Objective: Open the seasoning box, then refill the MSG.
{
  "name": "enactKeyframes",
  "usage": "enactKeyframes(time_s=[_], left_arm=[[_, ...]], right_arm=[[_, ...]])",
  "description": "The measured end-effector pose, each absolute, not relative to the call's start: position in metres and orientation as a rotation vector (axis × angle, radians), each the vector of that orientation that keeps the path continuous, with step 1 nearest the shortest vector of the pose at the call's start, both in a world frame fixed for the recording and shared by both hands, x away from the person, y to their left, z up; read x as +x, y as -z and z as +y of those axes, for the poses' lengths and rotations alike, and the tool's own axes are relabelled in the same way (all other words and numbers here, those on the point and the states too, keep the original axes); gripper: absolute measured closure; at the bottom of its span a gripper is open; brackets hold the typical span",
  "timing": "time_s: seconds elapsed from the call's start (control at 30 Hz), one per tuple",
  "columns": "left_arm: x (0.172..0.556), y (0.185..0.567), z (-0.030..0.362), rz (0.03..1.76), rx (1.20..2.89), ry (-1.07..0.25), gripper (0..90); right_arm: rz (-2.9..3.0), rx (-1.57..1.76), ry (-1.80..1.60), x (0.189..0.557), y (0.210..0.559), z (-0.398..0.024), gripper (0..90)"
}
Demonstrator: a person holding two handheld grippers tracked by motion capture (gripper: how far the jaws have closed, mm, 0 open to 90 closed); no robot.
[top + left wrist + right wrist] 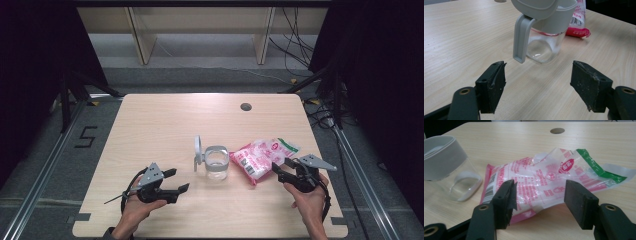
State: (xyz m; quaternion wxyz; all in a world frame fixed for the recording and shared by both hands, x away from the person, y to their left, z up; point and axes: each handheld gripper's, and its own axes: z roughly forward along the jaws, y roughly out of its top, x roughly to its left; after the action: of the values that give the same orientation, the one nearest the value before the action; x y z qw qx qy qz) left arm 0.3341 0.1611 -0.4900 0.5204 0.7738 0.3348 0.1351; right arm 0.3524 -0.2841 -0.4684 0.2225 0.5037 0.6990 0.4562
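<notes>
A clear glass jar with a grey rim and a flipped-open grey lid stands at the table's middle. Beside it on the right lies a pink and white plastic bag with a green strip. My left gripper is open, low on the table left of the jar; in the left gripper view the jar stands just beyond its jaws. My right gripper is open at the bag's near right edge; in the right gripper view the bag lies right ahead of the jaws, the jar at the left.
The light wooden table has a round cable hole near its far edge. Black stands and cables sit on the floor to the right, wooden shelf legs beyond the table. Bare tabletop spreads on the left and at the back.
</notes>
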Motion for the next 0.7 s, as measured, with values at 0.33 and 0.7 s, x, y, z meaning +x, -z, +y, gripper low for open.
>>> enactKeyframes(time_s=[0.33,0.7], left_arm=[[0.333,0.490,0.160,0.794,1.867,-0.326,27.3],[0.331,0.490,0.157,0.793,1.878,-0.327,26.8]], right_arm=[[1.902,1.483,-1.230,0.352,0.479,-0.297,39.8],[1.893,1.525,-1.217,0.353,0.481,-0.300,38.8]])
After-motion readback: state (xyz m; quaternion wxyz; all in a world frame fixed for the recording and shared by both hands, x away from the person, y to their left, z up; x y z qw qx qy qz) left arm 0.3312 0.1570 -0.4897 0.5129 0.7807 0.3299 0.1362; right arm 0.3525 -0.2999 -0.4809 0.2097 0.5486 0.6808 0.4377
